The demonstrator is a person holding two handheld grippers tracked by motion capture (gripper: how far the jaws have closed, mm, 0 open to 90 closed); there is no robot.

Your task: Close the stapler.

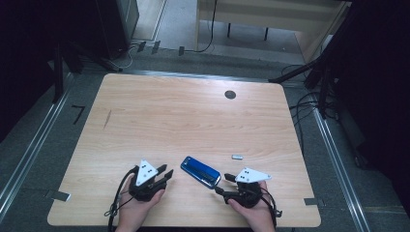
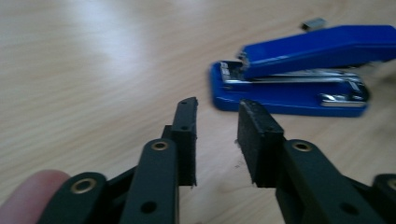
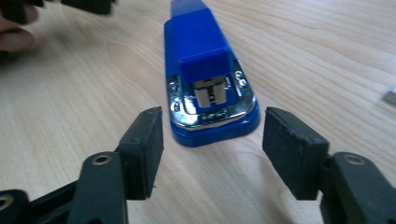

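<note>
Lengthwise, the blue stapler (image 1: 200,170) points its front at the open, empty right tool (image 1: 220,184).

A light wooden bench (image 1: 183,116) with rounded corners carries everything. Near its far edge, right of the middle, sits a small dark round disc (image 1: 230,94), flat on the wood. Toward the bench's near right part lies a small grey metal piece (image 1: 237,156), well apart from the disc. A thin dark streak (image 1: 107,119) marks the bench's left part. Around the bench is grey floor (image 1: 43,159); black cables (image 1: 300,106) run over it off the bench's right far corner. Beyond the bench's far edge stands a pale wooden cabinet (image 1: 270,19). Metal rails (image 1: 29,150) run along the floor on the bench's left.
</note>
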